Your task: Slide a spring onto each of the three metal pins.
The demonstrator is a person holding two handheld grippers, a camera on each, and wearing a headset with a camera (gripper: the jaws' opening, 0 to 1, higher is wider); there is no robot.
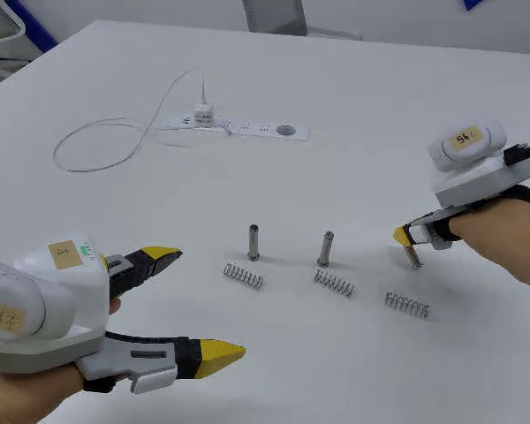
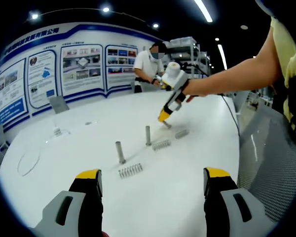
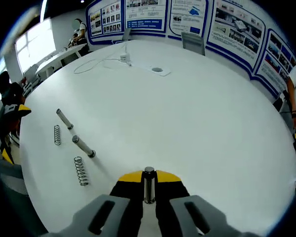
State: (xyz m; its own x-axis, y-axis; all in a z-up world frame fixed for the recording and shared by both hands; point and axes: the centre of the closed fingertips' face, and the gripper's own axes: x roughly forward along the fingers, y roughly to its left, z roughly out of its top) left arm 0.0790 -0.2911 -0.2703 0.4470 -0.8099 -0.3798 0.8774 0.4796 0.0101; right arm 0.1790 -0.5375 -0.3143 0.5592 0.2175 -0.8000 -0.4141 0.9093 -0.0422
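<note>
- Springs (image 1: 334, 283): three, flat on the worktop (image 1: 380, 132), one just in front of each pin, long axes roughly left to right.
- Left gripper (image 1: 194, 303): jaws spread wide, empty, nearest the left spring (image 1: 244, 276) and upright left pin (image 1: 253, 242).
- Middle spring, middle pin (image 1: 326, 248): between the grippers.
- Right gripper (image 1: 405, 237): jaws clamped on the right pin (image 1: 412, 256), with the right spring (image 1: 407, 305) near it, toward the person.

Between right gripper (image 1: 406, 237) jaws: pin 3 (image 1: 413, 256), on table (image 1: 353, 97); spring 3 (image 1: 406, 305) just before it. Left of those jaws: pin 2 (image 1: 326, 248), then pin 1 (image 1: 253, 242), with spring 2 (image 1: 334, 283) and spring 1 (image 1: 244, 276) before them. Strip (image 1: 247, 128) far behind. Further left, left gripper (image 1: 210, 303) jaws.
</note>
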